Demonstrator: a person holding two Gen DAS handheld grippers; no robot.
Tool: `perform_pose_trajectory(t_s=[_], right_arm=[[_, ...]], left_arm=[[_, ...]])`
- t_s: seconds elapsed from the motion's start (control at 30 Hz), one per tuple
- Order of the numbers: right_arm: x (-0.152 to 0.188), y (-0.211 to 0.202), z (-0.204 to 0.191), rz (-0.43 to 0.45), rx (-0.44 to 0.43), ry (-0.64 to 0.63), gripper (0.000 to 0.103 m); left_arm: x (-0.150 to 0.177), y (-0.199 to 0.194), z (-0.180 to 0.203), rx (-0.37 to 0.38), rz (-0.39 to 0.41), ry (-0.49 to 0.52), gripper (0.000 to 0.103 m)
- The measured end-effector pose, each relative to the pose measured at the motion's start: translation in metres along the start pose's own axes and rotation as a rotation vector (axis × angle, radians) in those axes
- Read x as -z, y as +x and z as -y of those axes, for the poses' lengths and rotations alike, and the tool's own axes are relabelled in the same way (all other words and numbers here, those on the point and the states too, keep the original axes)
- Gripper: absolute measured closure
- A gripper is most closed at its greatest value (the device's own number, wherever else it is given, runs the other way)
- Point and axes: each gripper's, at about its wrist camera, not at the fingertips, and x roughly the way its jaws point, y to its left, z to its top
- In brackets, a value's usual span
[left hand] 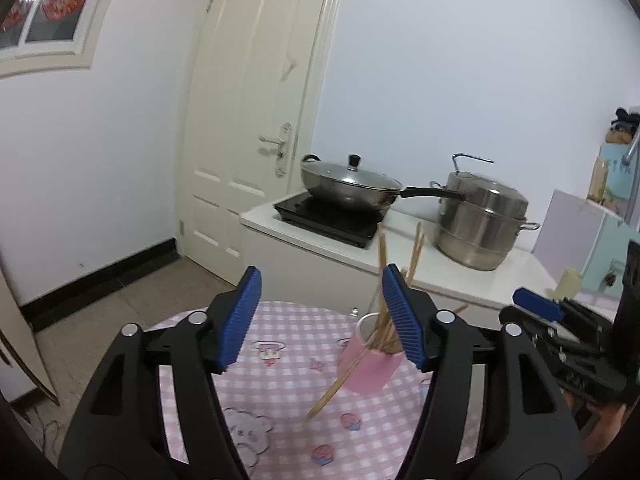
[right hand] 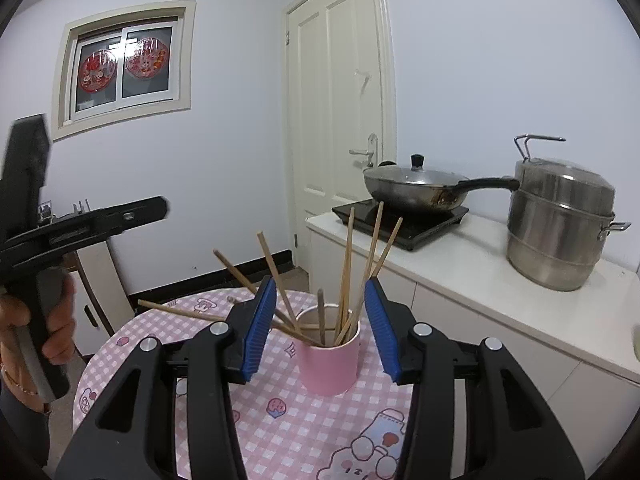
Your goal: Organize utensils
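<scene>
**Both tongs spread and empty; chopsticks stand in pink cup**

Left tongs (left hand: 322,318): blue pads spread wide, nothing between them. Their right pad overlaps the cup's rim in the left wrist view, but contact cannot be confirmed.

Right tongs (right hand: 320,328): pads spread, one on either side of the pink cup (right hand: 329,360), clear of its wall. Nothing is pinched.

A hand (right hand: 24,332) grips the handle of the left tool at the left edge of the right wrist view.

The cup stands upright on the round worktop (right hand: 280,420), which carries a pink checked cloth with cartoon prints, towards the far edge of it. The chopsticks (right hand: 346,276) sit in the cup and fan out: several rise steeply, others lean low to the left over the rim. In the left wrist view one chopstick (left hand: 340,384) slants down across the front of the cup, its tip near the cloth.

Beyond the round worktop, a white counter (right hand: 460,276) runs along the right wall. On it, a black cooktop (right hand: 404,228) bears a lidded wok (right hand: 416,190); a steel steamer pot (right hand: 560,224) stands to the right of it.

At the far wall are a cream door (right hand: 336,120) and a window (right hand: 124,68).
</scene>
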Motion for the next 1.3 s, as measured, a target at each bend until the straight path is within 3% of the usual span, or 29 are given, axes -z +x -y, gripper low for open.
perform_pose_trajectory(t_s=[0.1, 0.33, 0.53, 0.7, 0.73, 0.8, 0.93, 1.3], right_arm=[[0.007, 0.004, -0.005, -0.02, -0.013, -0.002, 0.06], [0.016, 0.005, -0.011, -0.043, -0.025, 0.0, 0.059], [0.022, 0.005, -0.014, -0.063, -0.034, 0.003, 0.06], [0.025, 0.007, -0.014, -0.075, -0.038, 0.003, 0.059], [0.026, 0.007, -0.014, -0.078, -0.039, 0.005, 0.059], [0.027, 0.008, -0.013, -0.08, -0.04, 0.01, 0.059], [0.028, 0.011, -0.011, -0.084, -0.038, 0.011, 0.059], [0.027, 0.024, 0.008, -0.078, -0.007, 0.041, 0.059]], left_arm=[[0.021, -0.012, -0.004, -0.039, 0.007, 0.008, 0.039], [0.062, -0.014, -0.014, -0.012, -0.032, -0.08, 0.04], [0.082, 0.008, -0.007, 0.024, -0.085, -0.11, 0.04], [0.082, 0.022, -0.007, 0.014, -0.091, -0.125, 0.059], [0.082, 0.022, -0.007, 0.015, -0.094, -0.122, 0.068], [0.083, 0.025, -0.005, 0.023, -0.104, -0.116, 0.071], [0.078, 0.028, -0.002, 0.026, -0.097, -0.099, 0.087], [0.04, 0.045, 0.021, 0.073, -0.07, -0.011, 0.095]])
